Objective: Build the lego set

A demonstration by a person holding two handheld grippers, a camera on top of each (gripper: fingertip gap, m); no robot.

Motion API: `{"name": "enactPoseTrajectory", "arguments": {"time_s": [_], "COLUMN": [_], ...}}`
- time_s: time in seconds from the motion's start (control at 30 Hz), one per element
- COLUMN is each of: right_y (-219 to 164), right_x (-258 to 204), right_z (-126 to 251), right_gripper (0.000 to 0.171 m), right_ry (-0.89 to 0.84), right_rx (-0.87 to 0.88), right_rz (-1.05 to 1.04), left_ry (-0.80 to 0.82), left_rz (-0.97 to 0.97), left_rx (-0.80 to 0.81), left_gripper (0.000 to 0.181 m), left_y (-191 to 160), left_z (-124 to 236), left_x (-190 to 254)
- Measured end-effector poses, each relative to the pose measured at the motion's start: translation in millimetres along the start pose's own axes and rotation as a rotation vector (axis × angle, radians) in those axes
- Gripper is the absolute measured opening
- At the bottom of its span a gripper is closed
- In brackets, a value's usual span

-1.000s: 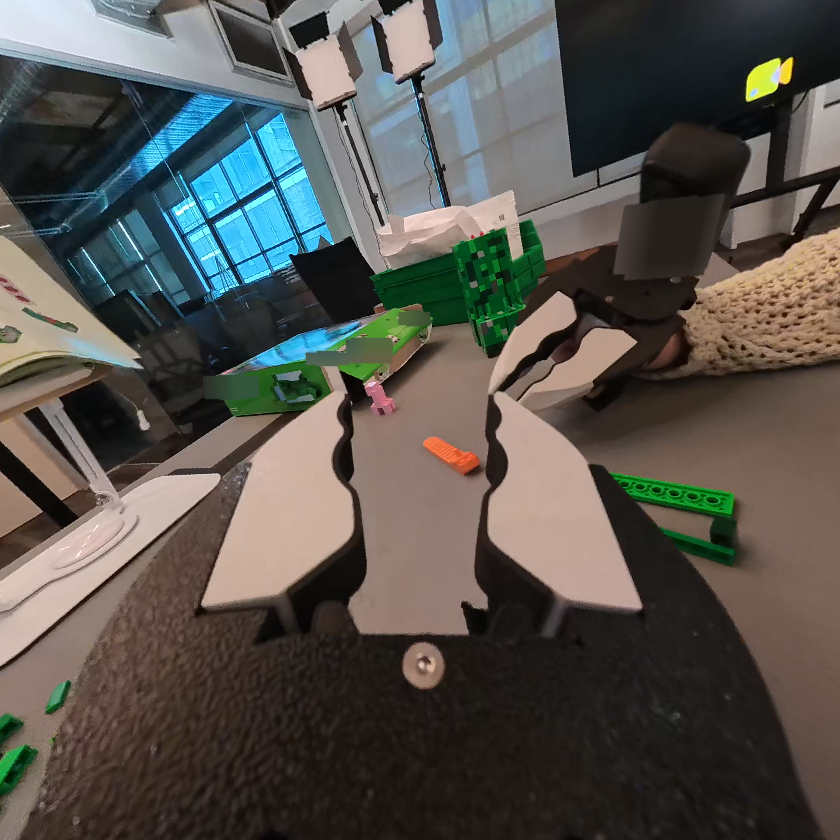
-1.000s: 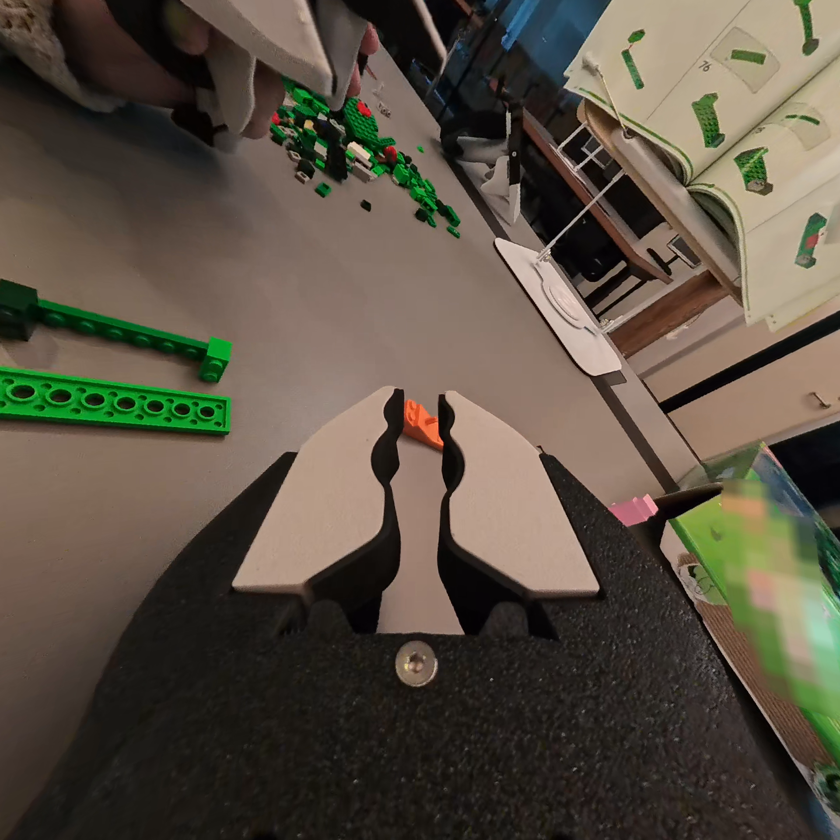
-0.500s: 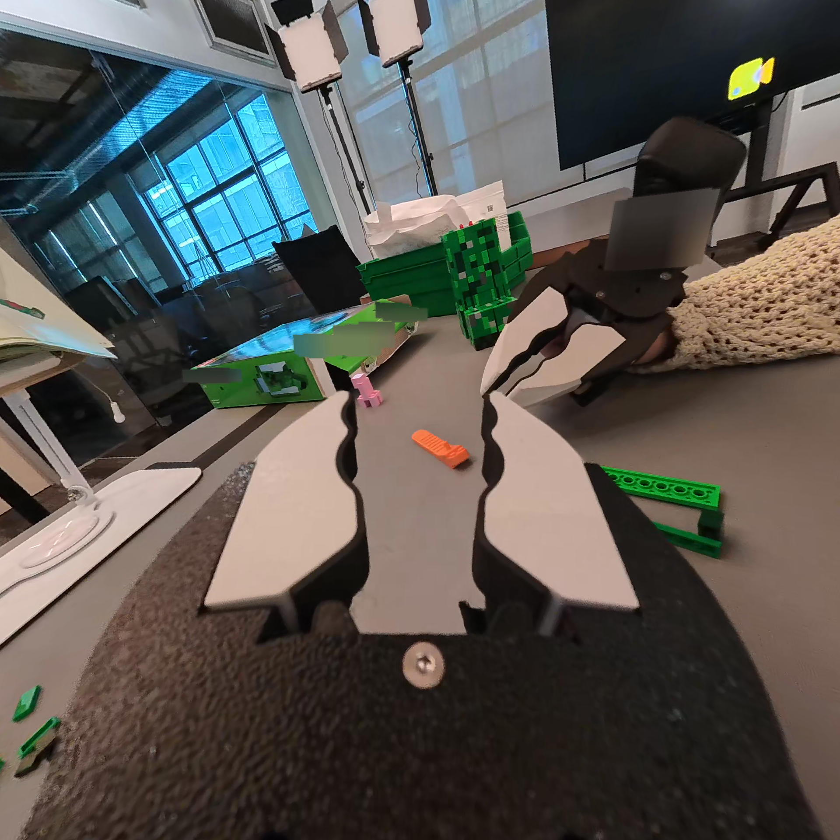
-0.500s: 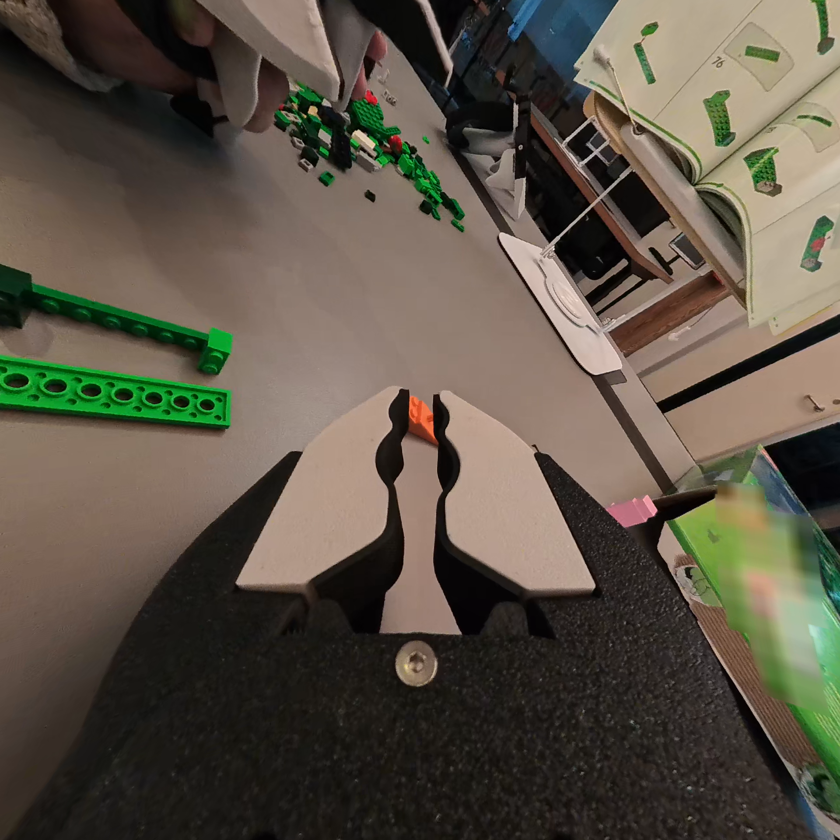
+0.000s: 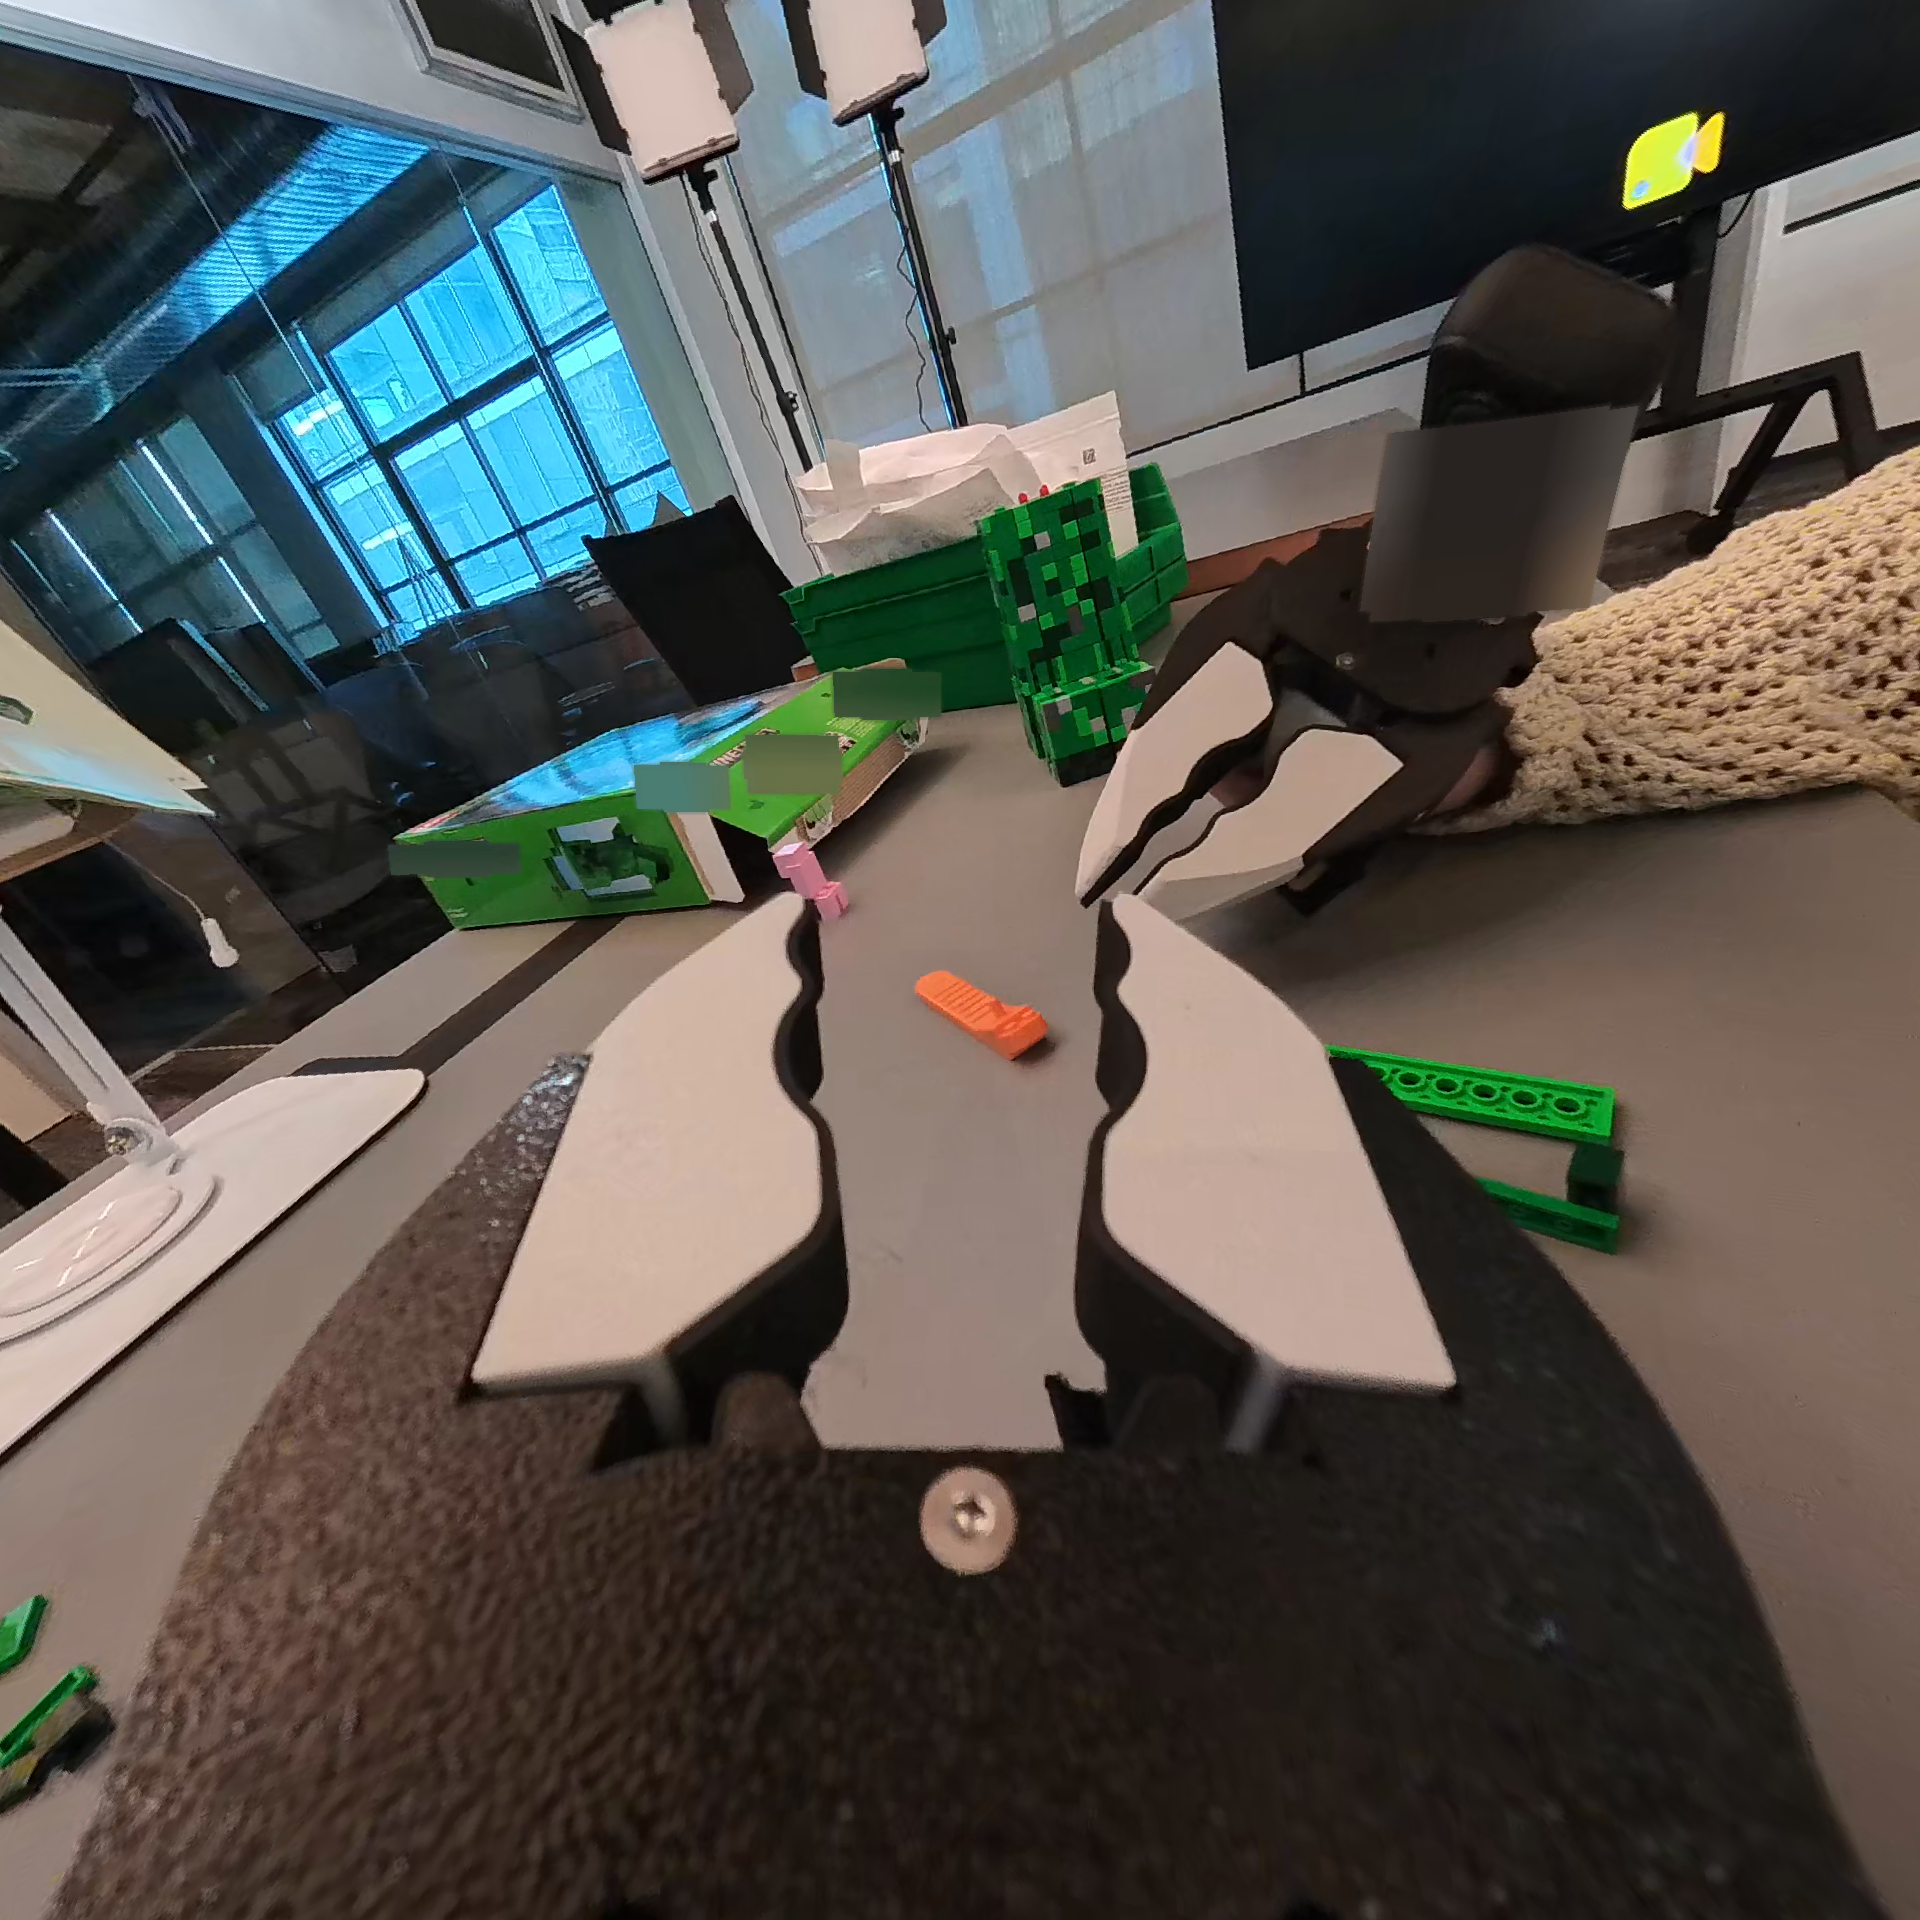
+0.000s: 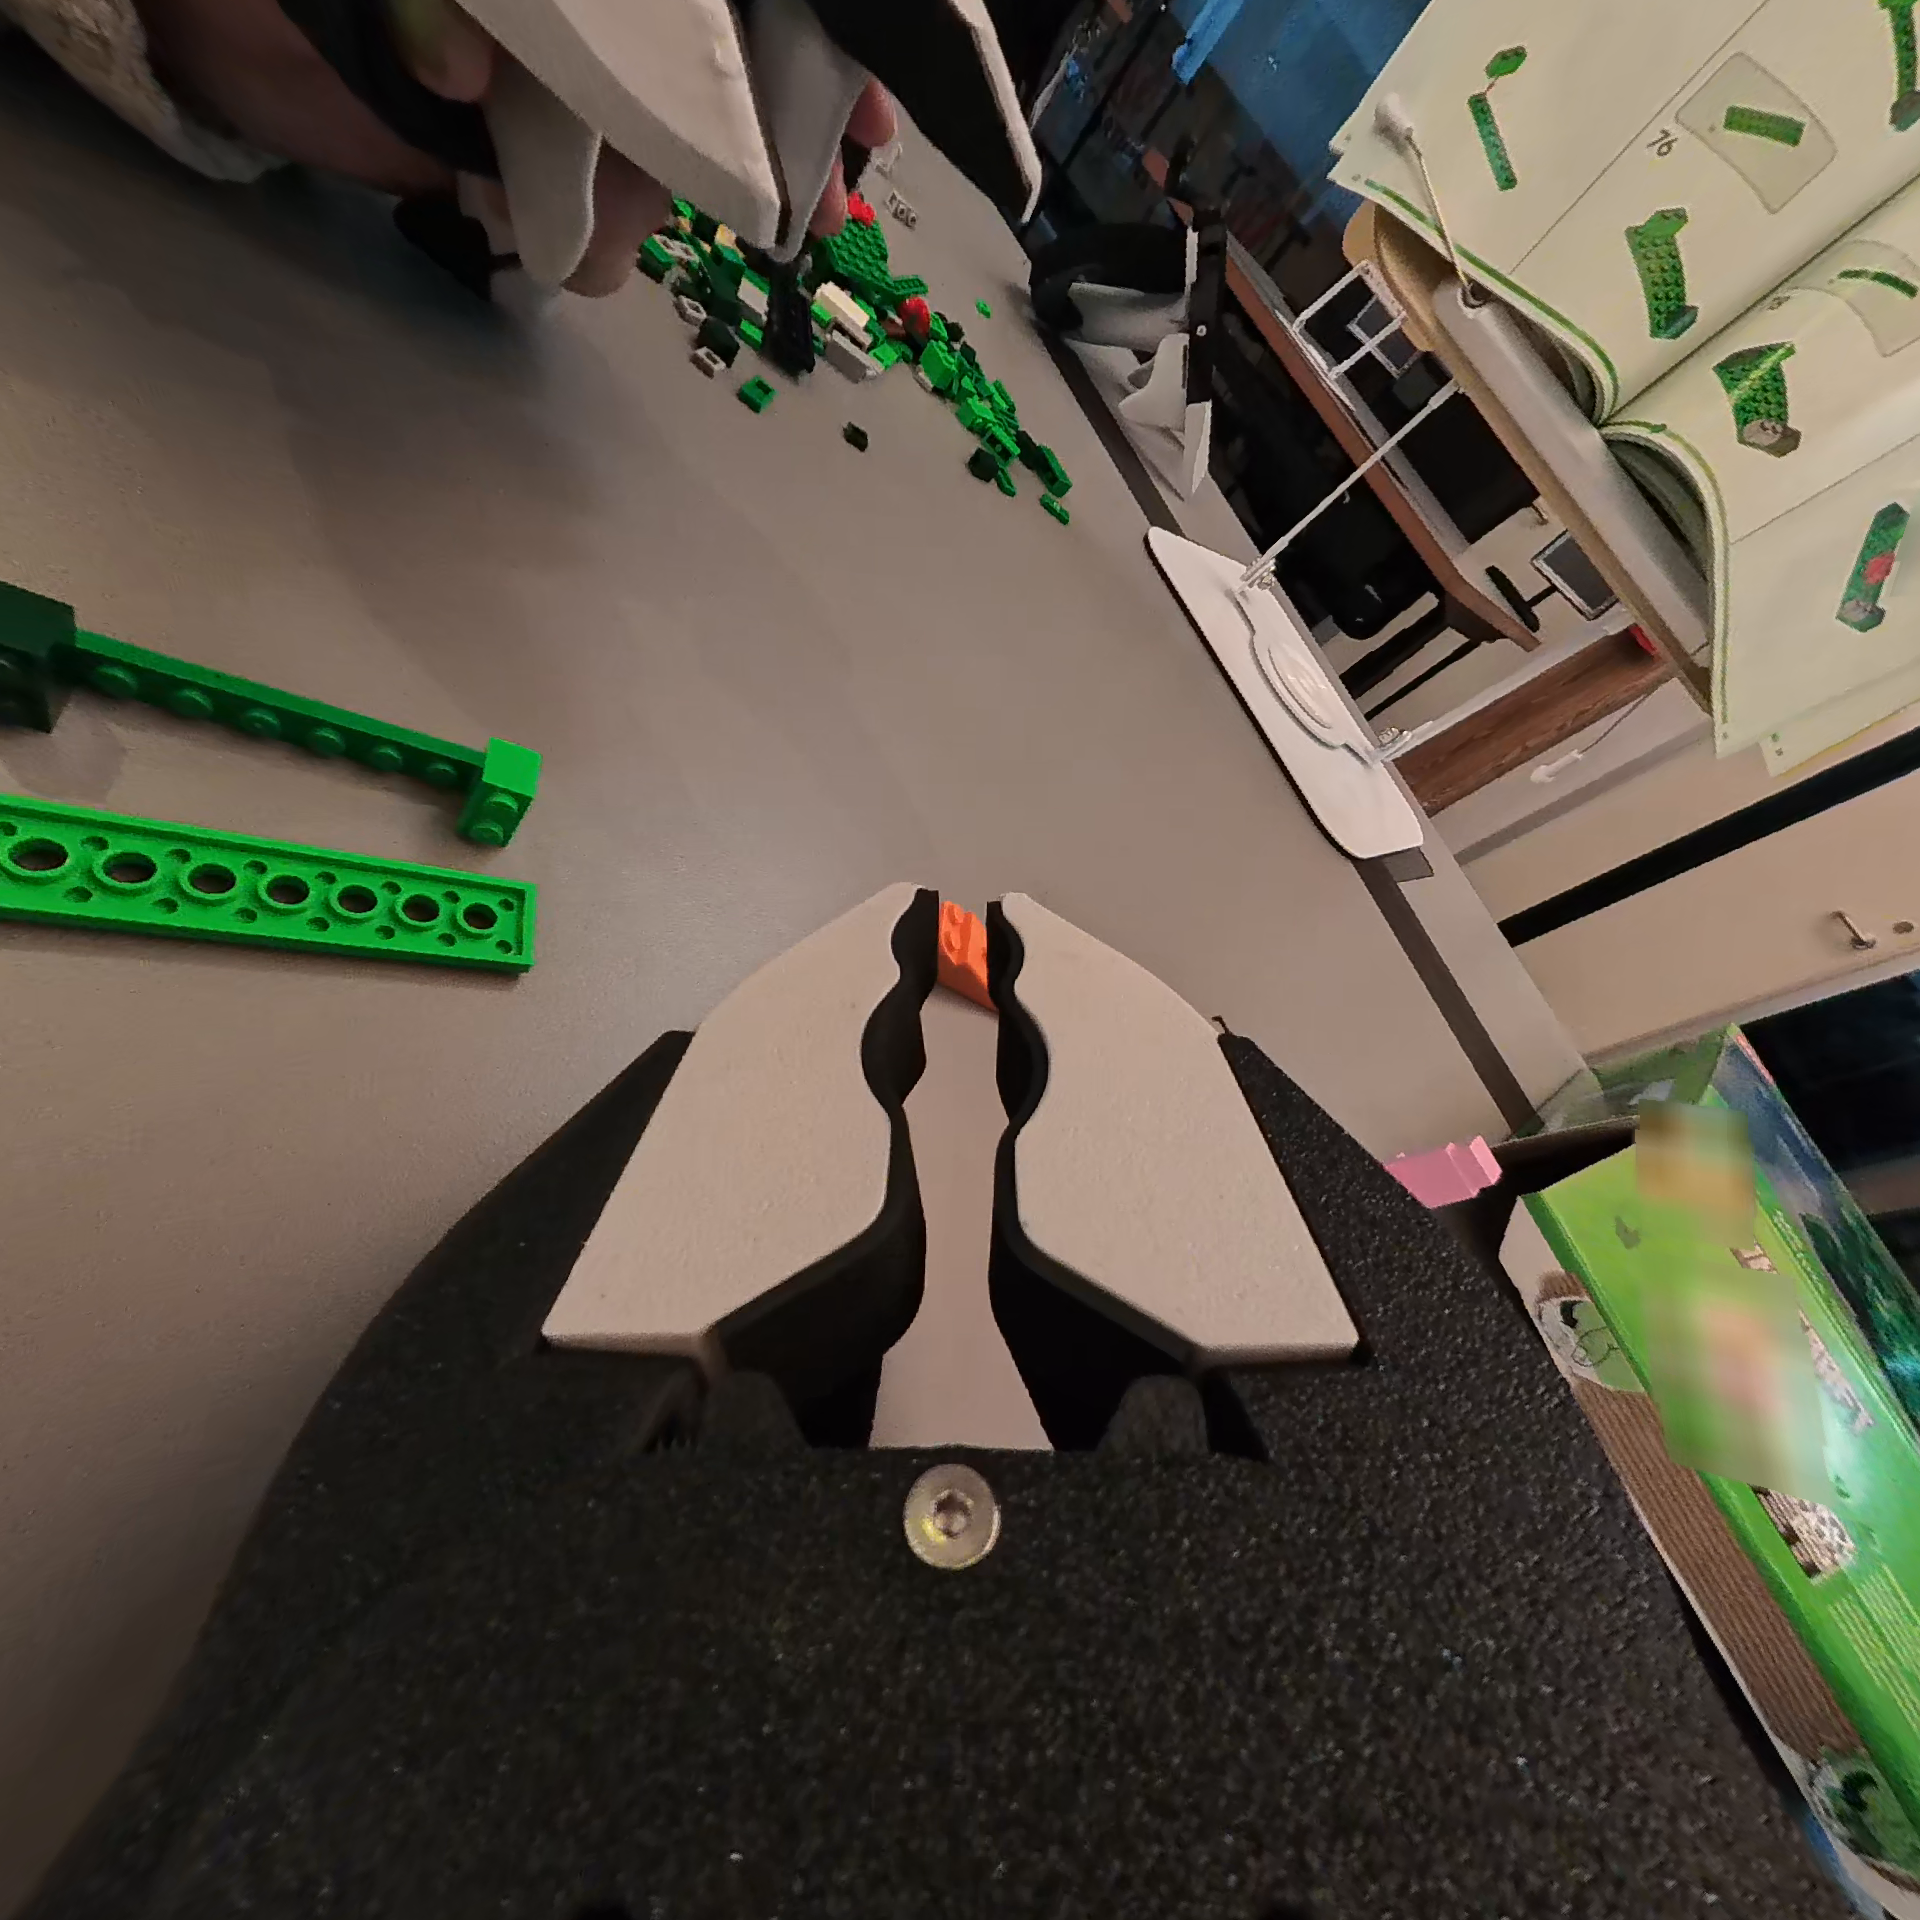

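Observation:
An orange brick separator (image 5: 982, 1013) lies flat on the grey table (image 5: 1558, 935), in front of my open, empty left gripper (image 5: 956, 914). My right gripper (image 6: 958, 904) hovers just beyond the separator and also shows in the left wrist view (image 5: 1195, 831). Its jaws stand a narrow gap apart and hold nothing; the separator (image 6: 961, 951) shows through the gap. A bright green plate with holes (image 6: 260, 894) and a green beam with end bricks (image 6: 281, 727) lie side by side to the right gripper's left. A pile of loose bricks (image 6: 852, 322) lies under the left gripper (image 6: 727, 156).
A built green blocky figure (image 5: 1070, 644) stands before stacked green trays (image 5: 914, 634). The set's box (image 5: 623, 831) lies near a small pink figure (image 5: 810, 883). An open instruction booklet (image 6: 1714, 260) rests on a stand with a white base (image 6: 1299, 686). Loose green bits (image 5: 42, 1714) lie nearby. The grippers' ends are close to 11 cm from one another.
My right gripper's jaws have narrowed a little and it has edged toward the orange separator. My left gripper has shifted slightly and stays open.

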State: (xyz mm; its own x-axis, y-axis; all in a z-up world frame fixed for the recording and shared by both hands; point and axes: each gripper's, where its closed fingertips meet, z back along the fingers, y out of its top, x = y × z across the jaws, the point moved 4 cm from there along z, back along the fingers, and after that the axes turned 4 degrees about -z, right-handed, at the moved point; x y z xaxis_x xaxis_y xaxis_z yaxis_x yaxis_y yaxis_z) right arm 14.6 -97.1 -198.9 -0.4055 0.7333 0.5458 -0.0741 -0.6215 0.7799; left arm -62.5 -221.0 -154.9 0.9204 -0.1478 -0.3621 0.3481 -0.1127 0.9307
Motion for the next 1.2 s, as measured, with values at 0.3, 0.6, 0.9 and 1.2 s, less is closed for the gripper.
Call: {"name": "enactPoseTrajectory", "arguments": {"time_s": [0.3, 0.6, 0.9, 1.2], "right_y": [1, 18, 16, 38], "right_x": [-1, -42, -58, -29], "right_z": [1, 0, -14, -20], "right_gripper": [0.008, 0.024, 0.021, 0.007], "right_ry": [0.015, 0.57, 0.622, 0.67], "right_rx": [0.009, -0.1, -0.237, -0.341], "right_rz": [-0.012, -0.37, -0.31, -0.203], "left_ry": [-0.214, -0.263, -0.232, -0.095], "left_rz": [-0.267, -0.201, -0.165, -0.176], "left_rx": [-0.241, -0.28, -0.246, -0.234], "left_gripper": [0.036, 0.03, 0.031, 0.031], "left_y": [-8, -9, -5, -3], "left_z": [-4, -13, -10, -3], "left_x": [33, 46, 37, 15]}}
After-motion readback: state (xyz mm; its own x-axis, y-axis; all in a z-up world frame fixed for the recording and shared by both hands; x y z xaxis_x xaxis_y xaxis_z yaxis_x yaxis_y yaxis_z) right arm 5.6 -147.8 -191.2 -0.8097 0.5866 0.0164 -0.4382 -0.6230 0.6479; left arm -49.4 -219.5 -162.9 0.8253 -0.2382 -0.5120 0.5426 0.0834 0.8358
